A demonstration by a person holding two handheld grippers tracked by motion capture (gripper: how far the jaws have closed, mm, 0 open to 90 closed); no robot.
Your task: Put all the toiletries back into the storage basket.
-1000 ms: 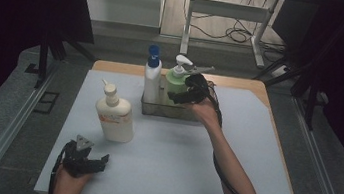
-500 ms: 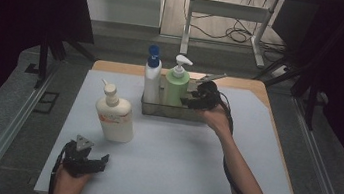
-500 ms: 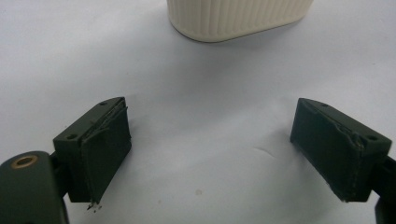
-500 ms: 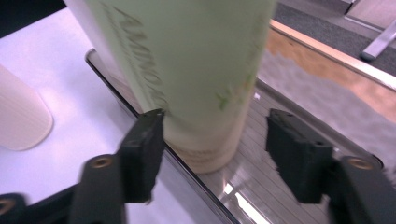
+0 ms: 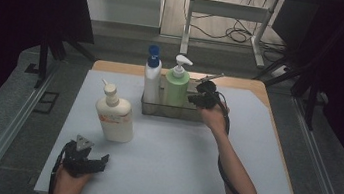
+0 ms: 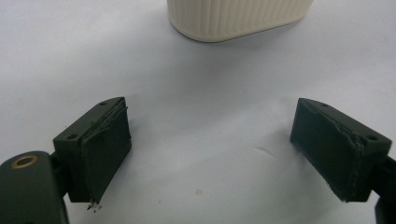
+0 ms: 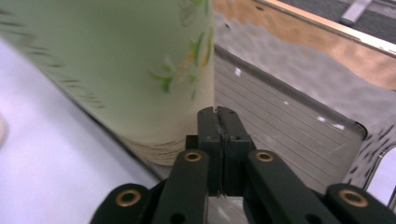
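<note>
- Right gripper [image 5: 194,99]: jaws just closed, pads flush together. Nothing seen between them in the right gripper view [image 7: 218,114]. Thin tray wall right at the tips, so a pinch on it can't be ruled out.
- Tray [image 5: 158,110] near the table's [image 5: 175,173] far edge, about mid-width. Long axis parallel to that edge.
- Right gripper at the tray's right end, pointing left along that axis. Open tray floor [image 7: 280,126] just past the tips.
- Green bottle [image 5: 176,90] upright in the tray, just beside the tips [image 7: 116,70]. White bottle with blue cap [image 5: 151,81] upright next to it, on the far side from the gripper.
- Left gripper [image 5: 101,159] at the near-left corner, jaws wide open, empty [image 6: 210,149]. Well apart from the tray, so right hand's job.
- Cream bottle [image 5: 116,117] upright on the table ahead of the left gripper [image 6: 233,18], untouched.
</note>
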